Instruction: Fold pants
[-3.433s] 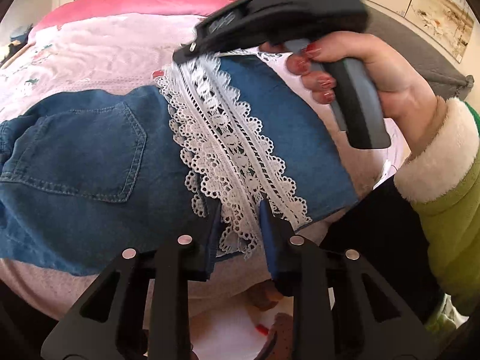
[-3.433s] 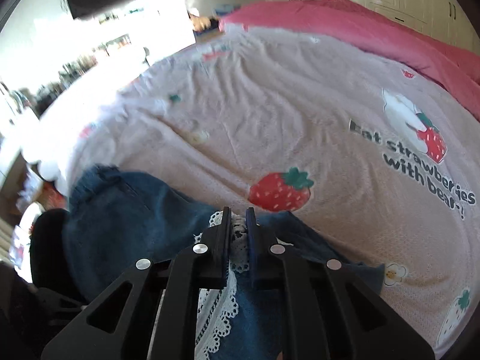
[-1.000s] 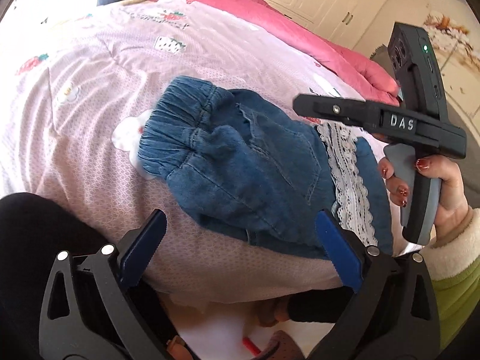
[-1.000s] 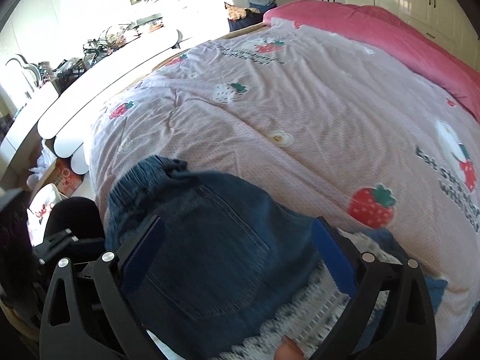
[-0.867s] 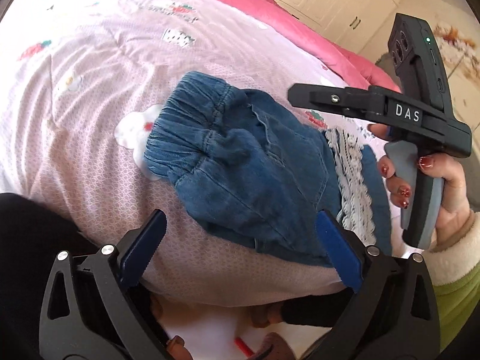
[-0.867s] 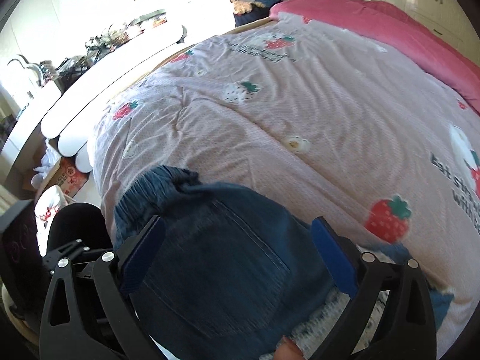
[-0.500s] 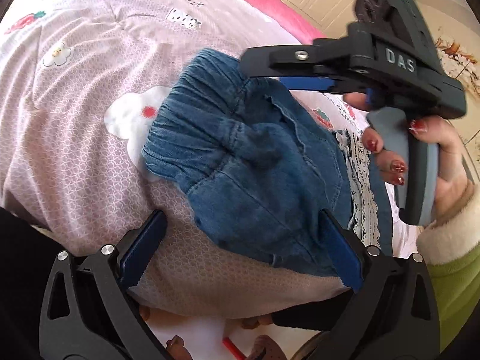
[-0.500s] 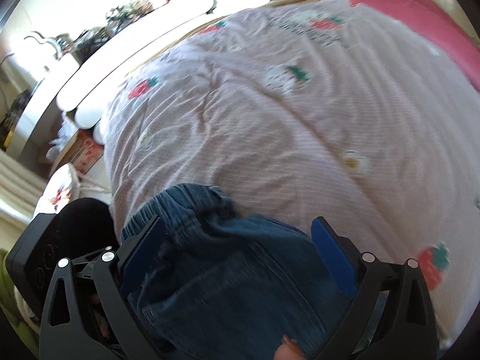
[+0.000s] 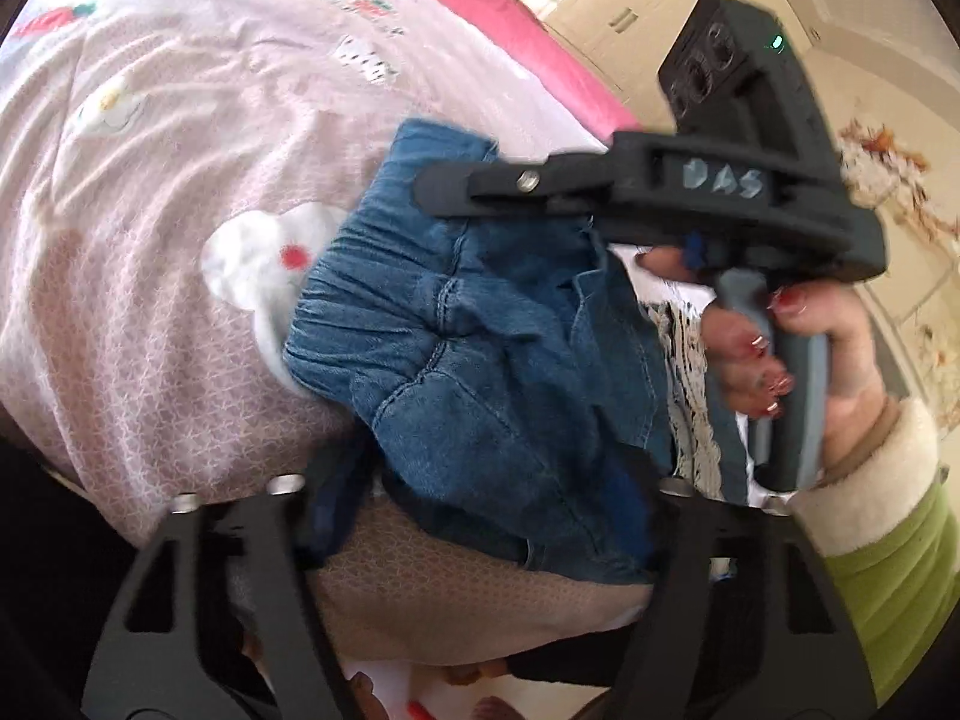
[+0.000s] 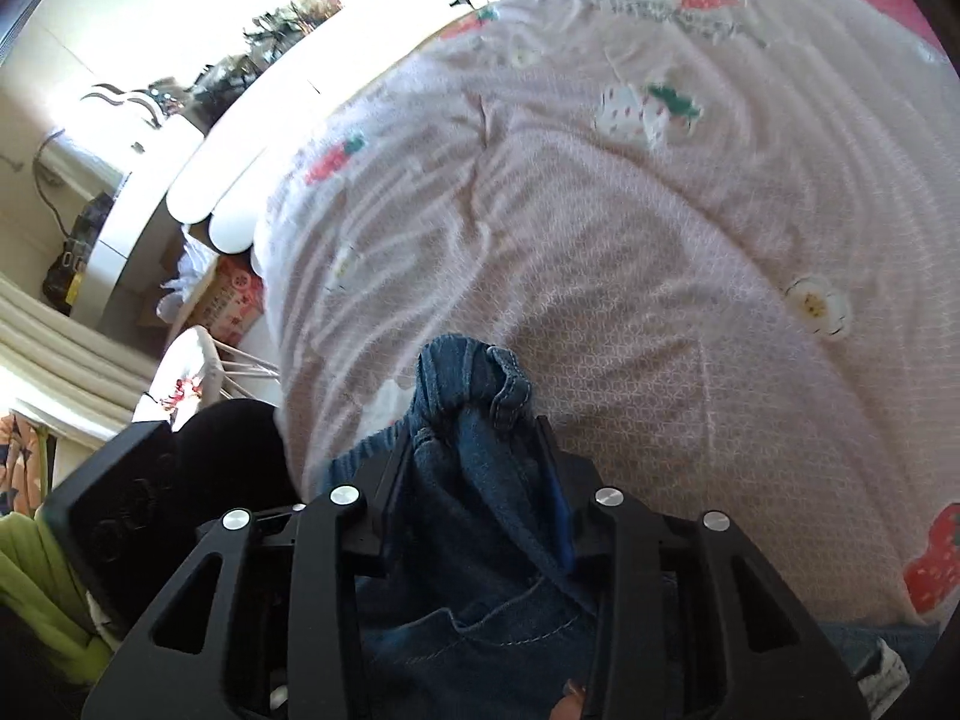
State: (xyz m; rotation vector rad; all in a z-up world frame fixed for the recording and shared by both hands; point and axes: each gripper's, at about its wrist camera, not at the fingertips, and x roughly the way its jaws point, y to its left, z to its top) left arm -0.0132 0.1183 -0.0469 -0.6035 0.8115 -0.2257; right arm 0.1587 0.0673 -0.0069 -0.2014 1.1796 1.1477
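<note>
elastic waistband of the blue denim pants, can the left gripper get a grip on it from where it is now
Probably yes. The left gripper is open with the blue denim pants between its fingers, and the gathered waistband lies uncovered just ahead on the pink bedspread. The right gripper pinches the far waistband corner, off that path.

1. A bed [image 10: 690, 252] fills the room's middle, spread with a pale pink quilt [image 9: 150, 228] printed with strawberries, flowers and lettering.
2. A brighter pink blanket [image 9: 480, 18] runs along the far side of the quilt.
3. Bunched denim pants [image 9: 480, 372] with a gathered waistband and white lace trim [image 9: 684, 396] lie near the bed's front edge, partly covering a white flower print.
</note>
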